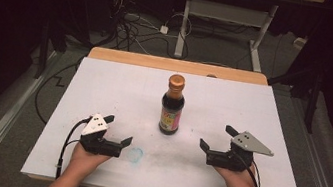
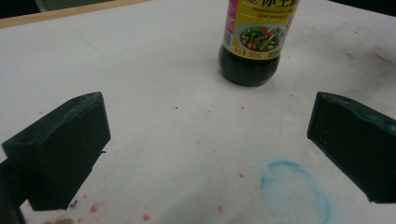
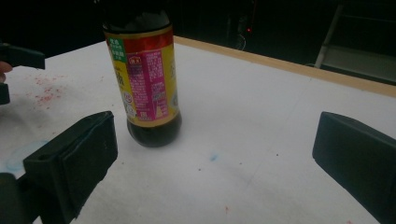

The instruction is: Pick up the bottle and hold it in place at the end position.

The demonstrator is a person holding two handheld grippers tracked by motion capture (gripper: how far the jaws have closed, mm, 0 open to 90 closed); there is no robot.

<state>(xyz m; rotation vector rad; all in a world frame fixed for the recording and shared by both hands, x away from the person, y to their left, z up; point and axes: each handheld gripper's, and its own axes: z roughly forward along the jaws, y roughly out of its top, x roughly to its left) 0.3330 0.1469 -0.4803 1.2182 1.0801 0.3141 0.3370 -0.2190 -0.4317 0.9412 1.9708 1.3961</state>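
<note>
A dark soy sauce bottle (image 1: 172,105) with a gold cap and a yellow-and-red label stands upright in the middle of the white table (image 1: 105,84). My left gripper (image 1: 117,130) rests near the front left, open, with nothing between its jaws. My right gripper (image 1: 218,137) rests near the front right, also open and holding nothing. In the left gripper view the bottle (image 2: 253,42) stands ahead, right of centre, beyond the wide-open left gripper (image 2: 208,144). In the right gripper view the bottle (image 3: 144,79) stands close ahead on the left, past the spread right gripper (image 3: 215,158).
A blue chalky ring (image 1: 135,155) marks the table just right of my left gripper; the ring (image 2: 294,191) lies near one jaw. Red specks dot the surface. A wooden strip (image 1: 179,65) runs along the far edge. Cables and a desk frame (image 1: 227,17) stand on the floor beyond.
</note>
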